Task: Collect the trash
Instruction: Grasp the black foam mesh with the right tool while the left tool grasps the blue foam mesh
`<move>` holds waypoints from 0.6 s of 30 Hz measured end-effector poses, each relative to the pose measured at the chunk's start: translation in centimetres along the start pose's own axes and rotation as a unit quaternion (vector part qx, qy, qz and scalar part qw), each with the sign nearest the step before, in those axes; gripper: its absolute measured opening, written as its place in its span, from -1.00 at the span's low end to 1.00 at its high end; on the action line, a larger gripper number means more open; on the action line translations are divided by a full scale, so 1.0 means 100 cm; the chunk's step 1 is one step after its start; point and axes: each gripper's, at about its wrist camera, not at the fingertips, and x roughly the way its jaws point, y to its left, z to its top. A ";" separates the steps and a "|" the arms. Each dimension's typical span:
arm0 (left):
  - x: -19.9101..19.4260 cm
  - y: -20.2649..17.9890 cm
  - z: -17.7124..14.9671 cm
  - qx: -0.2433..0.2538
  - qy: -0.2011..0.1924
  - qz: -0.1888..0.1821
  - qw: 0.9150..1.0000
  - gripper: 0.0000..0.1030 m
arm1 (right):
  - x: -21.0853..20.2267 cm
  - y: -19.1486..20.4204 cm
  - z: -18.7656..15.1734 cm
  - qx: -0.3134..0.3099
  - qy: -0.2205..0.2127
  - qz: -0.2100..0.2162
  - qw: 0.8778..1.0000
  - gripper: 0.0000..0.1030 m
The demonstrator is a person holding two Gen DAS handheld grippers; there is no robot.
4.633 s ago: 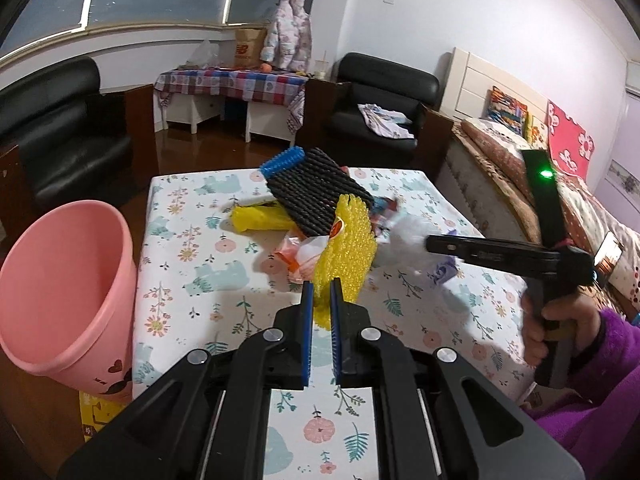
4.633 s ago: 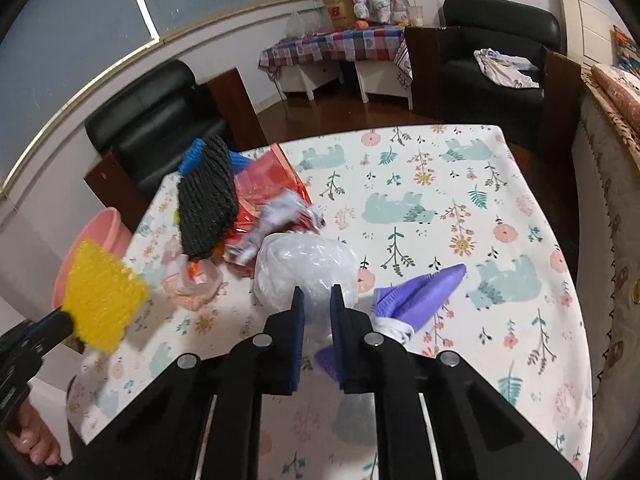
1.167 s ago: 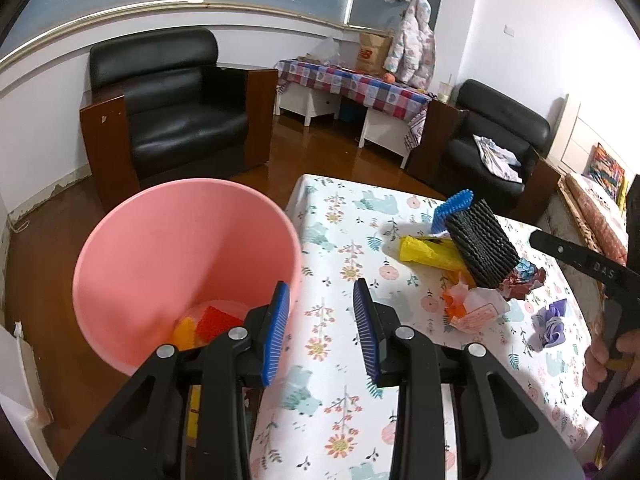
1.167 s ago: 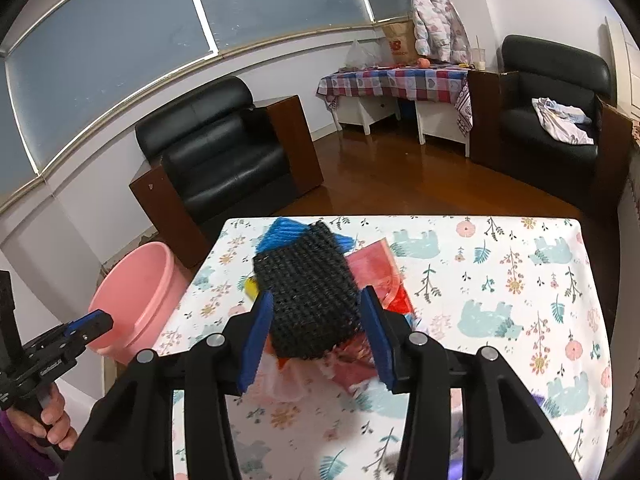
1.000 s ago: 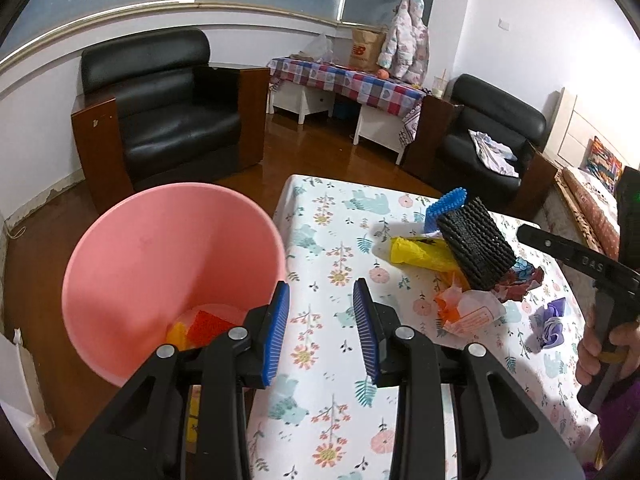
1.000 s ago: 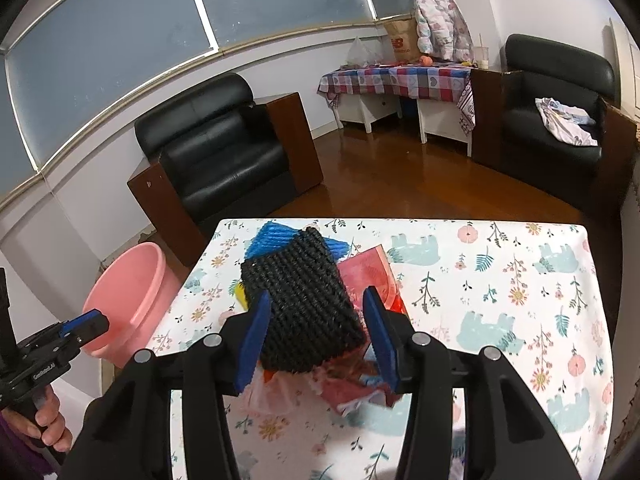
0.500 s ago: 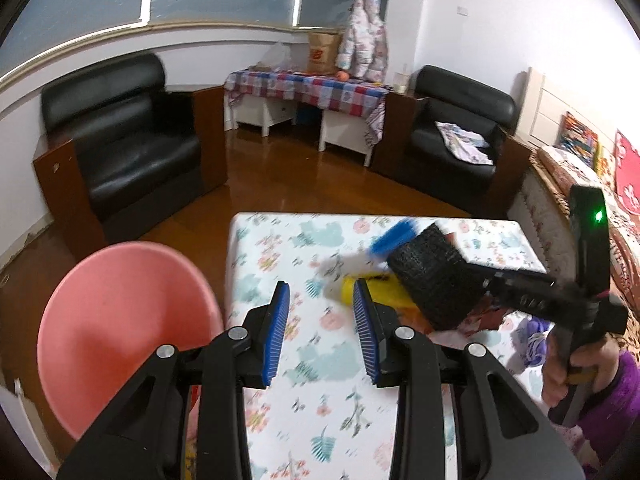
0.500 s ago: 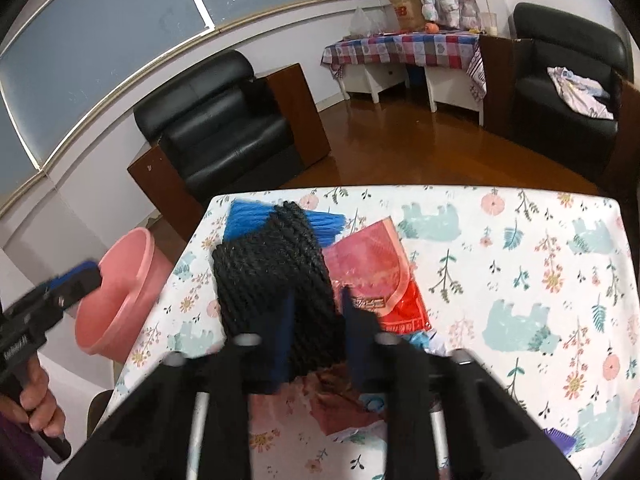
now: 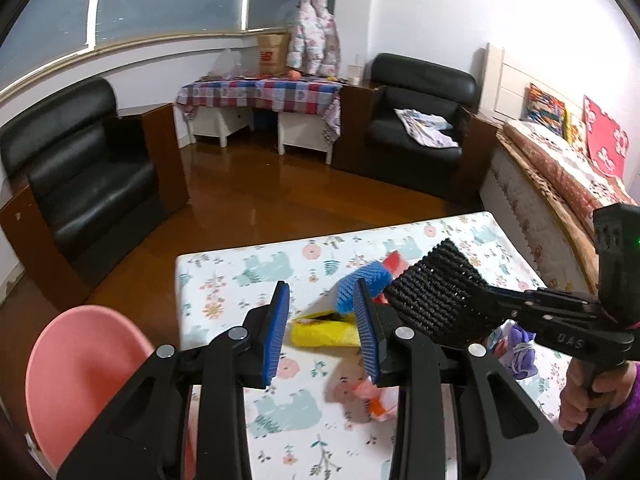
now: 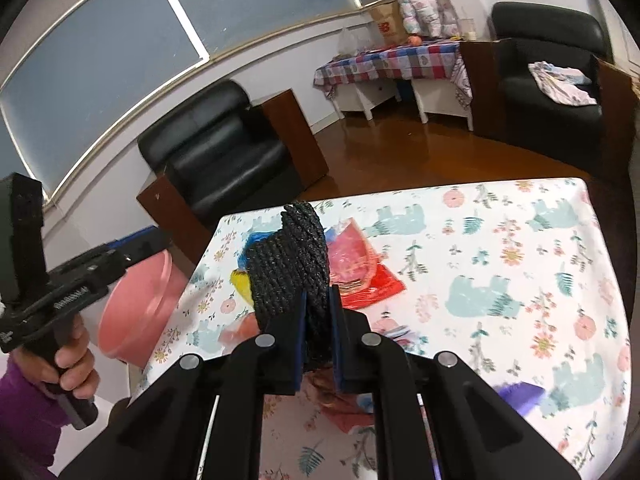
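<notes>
Since the earlier frames the right gripper (image 10: 316,332) has closed on the black foam net (image 10: 292,264) and lifted it off the table (image 10: 520,264), while the left gripper (image 9: 320,328), jaws apart and empty, has swung from the pink bin (image 9: 76,372) back toward the pile. The bin stands off the table's left edge. By my reckoning the job is midway: a yellow wrapper (image 9: 320,330), blue net (image 9: 366,280), red packet (image 10: 360,268) and purple scrap (image 9: 520,344) still lie near the table's middle.
</notes>
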 end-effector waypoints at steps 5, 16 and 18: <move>0.012 -0.015 0.003 0.022 0.006 -0.011 1.000 -0.36 | -0.023 -0.017 0.004 0.021 -0.021 -0.011 0.999 -0.80; 0.039 -0.061 0.009 0.094 0.010 -0.023 0.995 -0.35 | -0.046 -0.037 0.001 0.037 -0.034 -0.035 0.998 -0.80; 0.047 -0.068 0.009 0.109 0.011 -0.019 0.994 -0.35 | -0.046 -0.038 0.001 0.039 -0.035 -0.037 0.998 -0.80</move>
